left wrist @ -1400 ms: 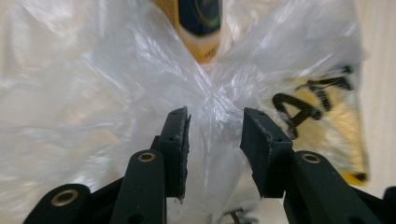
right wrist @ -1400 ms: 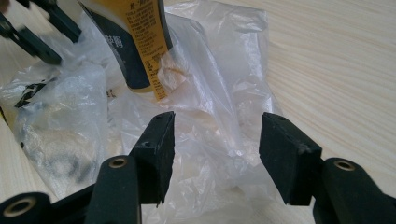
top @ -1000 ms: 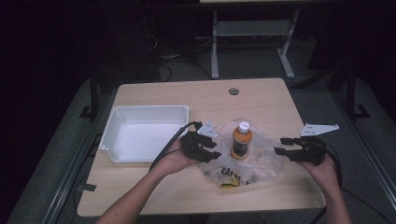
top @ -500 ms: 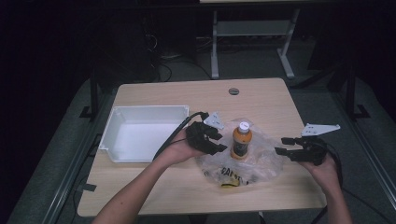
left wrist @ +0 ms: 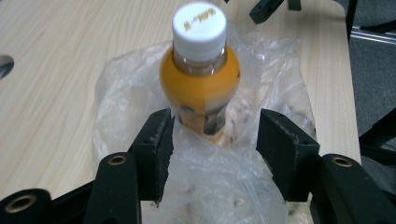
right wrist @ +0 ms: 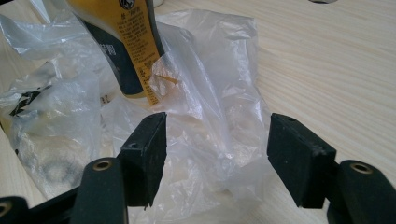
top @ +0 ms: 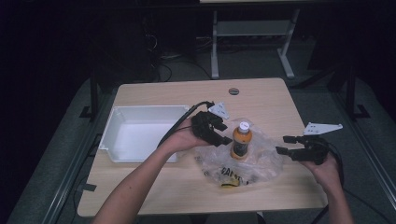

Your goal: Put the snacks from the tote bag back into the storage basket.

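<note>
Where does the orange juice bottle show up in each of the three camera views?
High view: the orange bottle stands upright at centre, on the clear plastic bag, between the two grippers.
Left gripper view: upper centre, white cap on top, just beyond the open jaws.
Right gripper view: top left, lower label part only, cap cut off.
Shared landmark: the crumpled bag under the bottle.

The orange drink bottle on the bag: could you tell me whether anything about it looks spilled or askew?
Nothing stands out: the orange drink bottle stands upright and capped on the crumpled clear plastic bag, with no liquid visible on the wooden table.
</note>
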A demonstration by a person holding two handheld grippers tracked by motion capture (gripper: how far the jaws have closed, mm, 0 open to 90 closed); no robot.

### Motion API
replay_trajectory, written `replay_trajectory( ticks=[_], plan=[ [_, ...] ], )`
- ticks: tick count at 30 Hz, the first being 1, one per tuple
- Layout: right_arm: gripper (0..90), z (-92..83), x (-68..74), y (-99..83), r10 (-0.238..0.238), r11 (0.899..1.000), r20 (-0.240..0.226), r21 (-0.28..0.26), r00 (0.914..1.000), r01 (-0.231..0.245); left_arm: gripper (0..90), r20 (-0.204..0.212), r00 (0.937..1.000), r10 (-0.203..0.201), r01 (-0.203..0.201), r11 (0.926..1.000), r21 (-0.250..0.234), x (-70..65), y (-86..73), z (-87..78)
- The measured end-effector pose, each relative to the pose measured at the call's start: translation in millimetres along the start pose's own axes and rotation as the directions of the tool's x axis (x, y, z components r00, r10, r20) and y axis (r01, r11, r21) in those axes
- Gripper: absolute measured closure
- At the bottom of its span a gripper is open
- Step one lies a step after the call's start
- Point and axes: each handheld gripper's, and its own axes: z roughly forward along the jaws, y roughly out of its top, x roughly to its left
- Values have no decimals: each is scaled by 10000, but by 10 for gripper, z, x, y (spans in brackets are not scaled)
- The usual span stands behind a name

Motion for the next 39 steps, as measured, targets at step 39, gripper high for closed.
replay_trajectory(
  ticks=[39],
  plan=[
    [340, -4, -47, 7, 17, 9999, -5, -128, 10000, -17, 495, 612, 9960, 648, -694, 9946, 770, 165, 471, 403]
  ],
)
